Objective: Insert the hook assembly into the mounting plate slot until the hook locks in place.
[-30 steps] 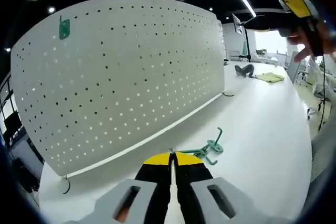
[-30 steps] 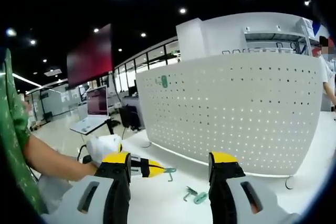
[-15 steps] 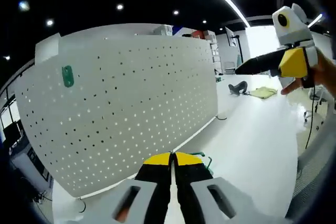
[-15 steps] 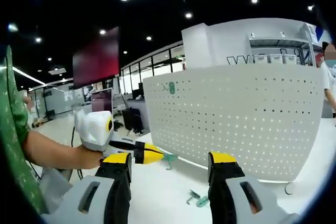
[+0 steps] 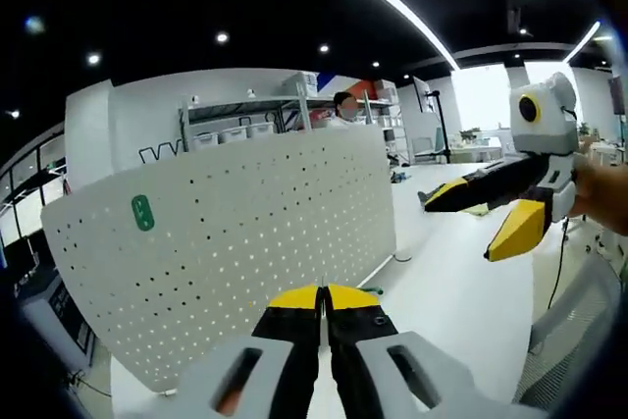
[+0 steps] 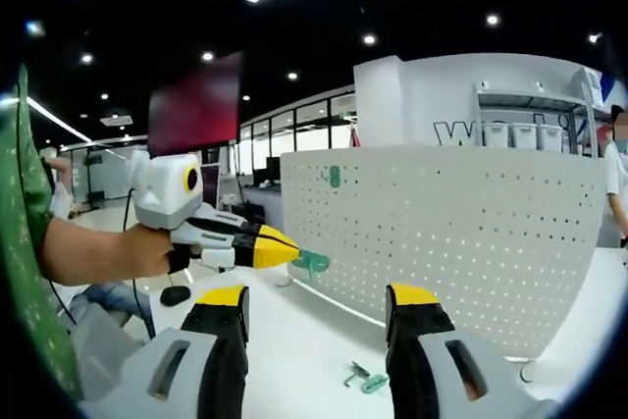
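1. Left gripper view: our left gripper (image 5: 322, 299) has its jaws pressed together, yellow tips touching. We can't really make out the hook in this view, maybe a sliver of green just past the tips, too small to call. Straight ahead, past the tips, stands the white pegboard (image 5: 255, 233), upright on the table (image 5: 461, 291), and up near its top left corner there's a green hook plate (image 5: 143, 213) already hanging. Our right gripper (image 5: 491, 205) comes in from the right, jaws spread apart with nothing between them, well off to the side of the board

2. Right gripper view: the right gripper (image 6: 316, 313) has its own jaws wide apart, nothing in them. The left gripper (image 6: 280, 248) comes in from the left, clamped on a green hook assembly (image 6: 313, 262) that pokes out past its yellow tips toward the pegboard (image 6: 461, 233). The hook's long axis runs roughly along the jaws, so it's aimed at the board face, and the hook looks close to the board's left end but we can't tell if it's touching. So the left one is clearly the nearer one and does the inserting. Another green hook piece (image 6: 365, 379) lies on the table (image 6: 294, 350) between our right jaws, near the foot of the board
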